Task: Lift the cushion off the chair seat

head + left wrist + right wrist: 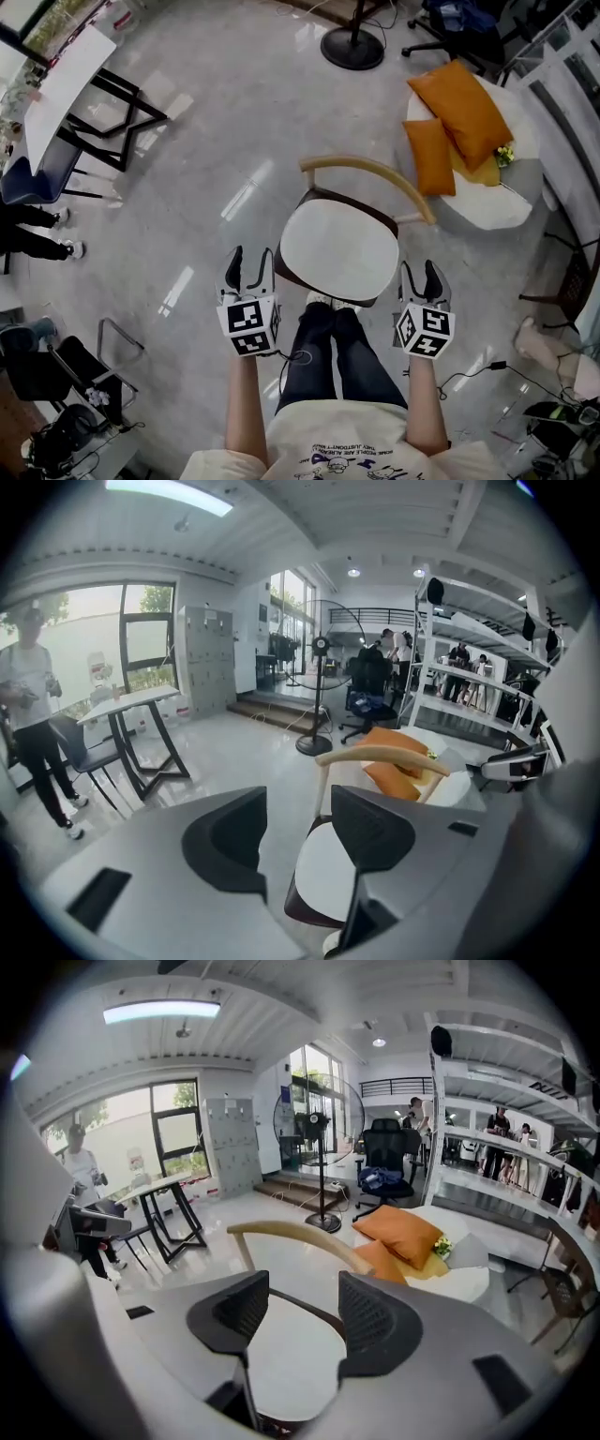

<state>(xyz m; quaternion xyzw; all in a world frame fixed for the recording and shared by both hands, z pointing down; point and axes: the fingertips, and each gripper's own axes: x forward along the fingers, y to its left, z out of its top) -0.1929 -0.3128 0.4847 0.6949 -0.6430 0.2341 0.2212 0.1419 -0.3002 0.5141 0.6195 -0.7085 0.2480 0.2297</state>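
A white round cushion lies on the seat of a dark chair with a curved wooden backrest. In the head view my left gripper hangs just left of the seat's near edge, apart from it. My right gripper is just right of the seat. Both are open with nothing between their jaws. The left gripper view shows the cushion beyond and below the left gripper. Between the spread jaws of the right gripper, the right gripper view shows the cushion under the backrest.
Two orange cushions lie on a round white table at the back right. A fan's round base stands behind the chair. At the left are a white desk and a person's legs. Cables trail on the floor.
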